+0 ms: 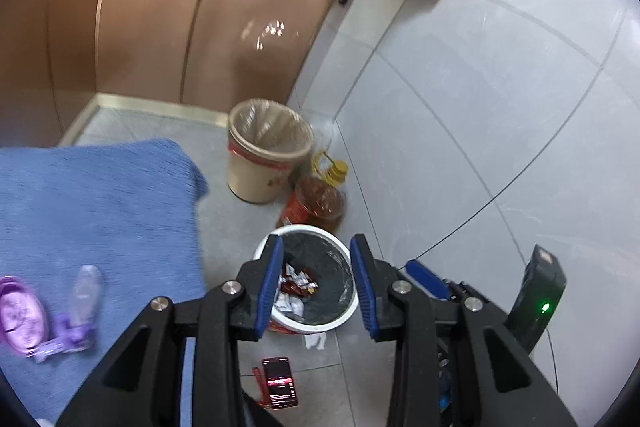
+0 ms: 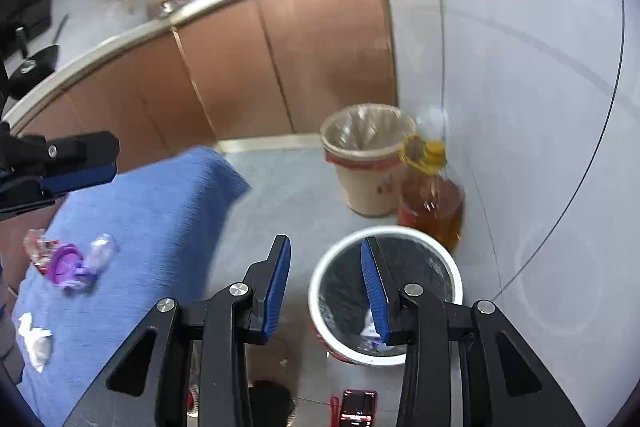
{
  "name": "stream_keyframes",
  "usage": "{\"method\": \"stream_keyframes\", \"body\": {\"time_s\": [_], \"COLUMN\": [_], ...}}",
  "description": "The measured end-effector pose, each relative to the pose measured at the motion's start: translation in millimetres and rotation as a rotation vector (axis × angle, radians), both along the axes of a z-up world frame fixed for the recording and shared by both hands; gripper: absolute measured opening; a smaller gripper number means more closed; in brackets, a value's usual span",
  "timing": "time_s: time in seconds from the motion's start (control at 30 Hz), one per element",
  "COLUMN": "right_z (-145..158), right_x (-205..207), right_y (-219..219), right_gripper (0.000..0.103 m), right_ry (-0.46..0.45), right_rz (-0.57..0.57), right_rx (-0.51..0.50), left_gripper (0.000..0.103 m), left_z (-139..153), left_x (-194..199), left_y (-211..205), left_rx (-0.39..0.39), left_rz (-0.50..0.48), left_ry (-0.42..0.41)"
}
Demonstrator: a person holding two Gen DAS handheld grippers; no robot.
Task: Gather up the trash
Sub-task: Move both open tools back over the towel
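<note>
My left gripper hangs open above a white bin with a black liner, nothing between its blue pads. Crumpled wrappers lie inside the bin. My right gripper is open too and holds nothing, just left of the same white bin. On the blue cloth lie a purple piece, a clear wrapper, a red wrapper and crumpled white paper. In the left wrist view the purple piece and clear wrapper show on the blue cloth.
A beige lined bin and a large oil bottle stand behind the white bin, by the wall. A phone and a white paper scrap lie on the floor tiles. Brown cabinets run along the back.
</note>
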State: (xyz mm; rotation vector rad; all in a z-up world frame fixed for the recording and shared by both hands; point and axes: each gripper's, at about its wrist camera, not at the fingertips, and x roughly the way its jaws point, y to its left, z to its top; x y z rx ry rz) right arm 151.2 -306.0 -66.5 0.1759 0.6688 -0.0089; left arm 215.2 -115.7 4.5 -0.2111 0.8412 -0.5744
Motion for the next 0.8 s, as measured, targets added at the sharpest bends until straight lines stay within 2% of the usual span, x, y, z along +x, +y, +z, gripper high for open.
{"method": "stream_keyframes", "body": {"time_s": [0.3, 0.47, 0.63, 0.8], "right_z": [72, 106, 129, 138], "right_x": [-47, -75, -99, -115], "right_y": [54, 87, 121, 156], "right_gripper": [0.037, 0.037, 0.037, 0.037], "right_ry": [-0.111, -0.17, -0.216, -0.239], "right_rz": [0.101, 0.167, 0.256, 0.334], "right_rx": [-0.036, -0.052, -0.054, -0.078], "left_gripper": [0.033, 0.033, 0.033, 0.033], "left_z": [61, 86, 104, 108], "left_x": [-68, -108, -144, -168], "left_y": [121, 188, 244, 288], "left_rx": [0.014, 0.02, 0.026, 0.018], "left_rz": [0.153, 0.254, 0.346, 0.411], "left_ry": [-0.122, -0.175, -0.214, -0.226]}}
